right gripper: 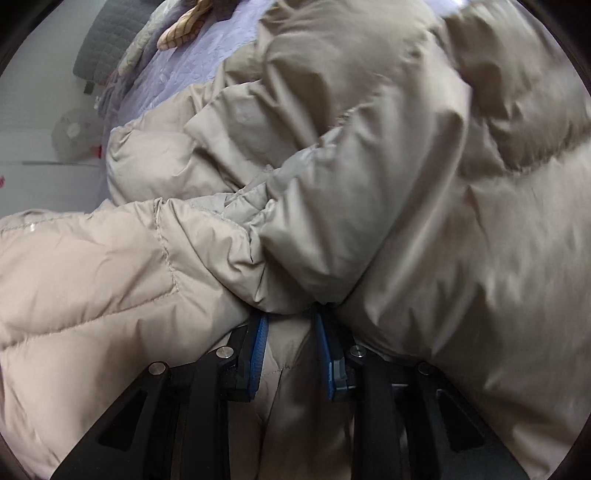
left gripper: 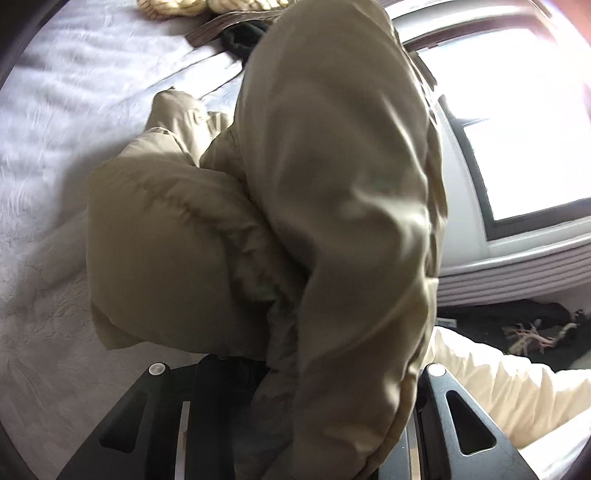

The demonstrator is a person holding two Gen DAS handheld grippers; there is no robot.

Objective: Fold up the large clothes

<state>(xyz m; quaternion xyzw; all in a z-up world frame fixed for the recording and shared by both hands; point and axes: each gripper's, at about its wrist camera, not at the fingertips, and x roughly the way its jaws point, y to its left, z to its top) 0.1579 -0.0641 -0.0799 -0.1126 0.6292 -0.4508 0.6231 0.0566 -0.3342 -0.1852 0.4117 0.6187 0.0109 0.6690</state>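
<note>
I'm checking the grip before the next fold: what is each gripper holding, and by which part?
Both hold the beige puffer jacket: right gripper pinches a padded fold; left gripper's exact hold is hidden.

Left wrist view: bed [left gripper: 66, 122] with pale lavender quilted cover fills the left side. Window [left gripper: 517, 129] at upper right, blown out with daylight, dark frame, grey ribbed panel [left gripper: 517, 273] below it. Dark patterned floor covering [left gripper: 524, 332] at lower right. Striped cream fabric [left gripper: 173, 5] at top edge of the bed.

Right wrist view: white wall [right gripper: 33, 122] at left, grey quilted pillow [right gripper: 107, 40] upper left, same lavender cover beside it. Light is soft, no hard shadows.
</note>
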